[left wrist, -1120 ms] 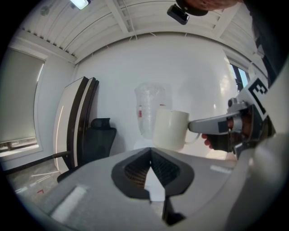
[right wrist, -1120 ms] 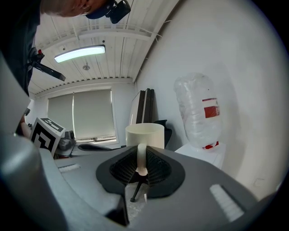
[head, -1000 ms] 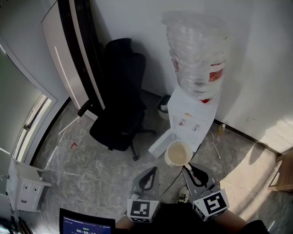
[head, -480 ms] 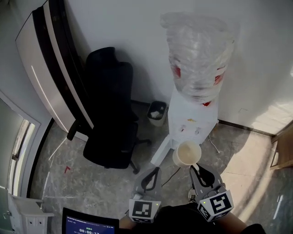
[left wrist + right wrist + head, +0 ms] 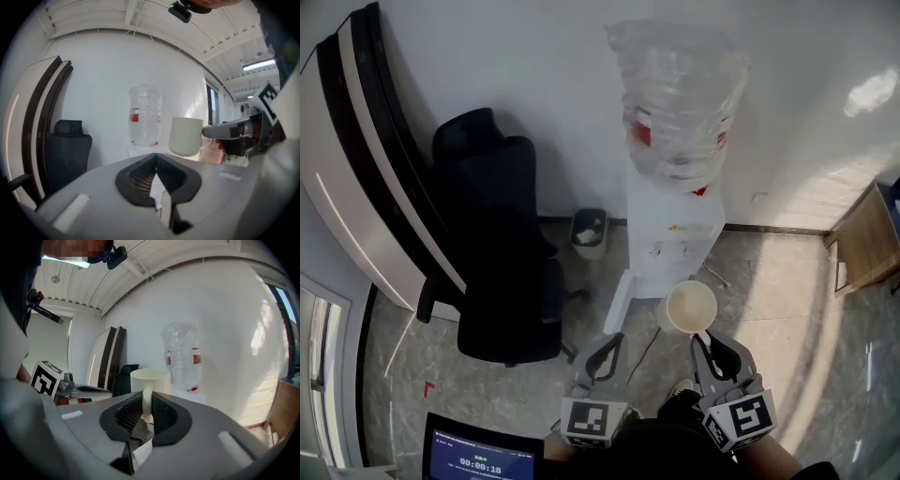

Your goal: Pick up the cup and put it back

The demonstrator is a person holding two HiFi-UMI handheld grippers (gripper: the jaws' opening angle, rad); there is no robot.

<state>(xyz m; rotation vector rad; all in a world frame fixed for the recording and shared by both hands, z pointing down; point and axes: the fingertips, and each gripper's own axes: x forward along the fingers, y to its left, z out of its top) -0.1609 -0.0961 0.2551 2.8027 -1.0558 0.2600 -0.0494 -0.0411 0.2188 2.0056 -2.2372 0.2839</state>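
1. Since it looks ceramic, the cup is likely rigid, breakable, fairly weighty and slick; its handle is the best hold.
2. Pinching that handle, the right claw holds the cup upright in midair before the water dispenser.
3. Cream, plain, looks empty inside.
4. Idle left claw: closed, holding nothing.

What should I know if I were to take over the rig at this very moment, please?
Right tool: shut on the handle of the cup, which hangs upright in the air in front of the water dispenser.
Left tool: shut, nothing between its jaws, beside the right one.
Done: cup picked up.
Left: put it back; the views do not show where it belongs.
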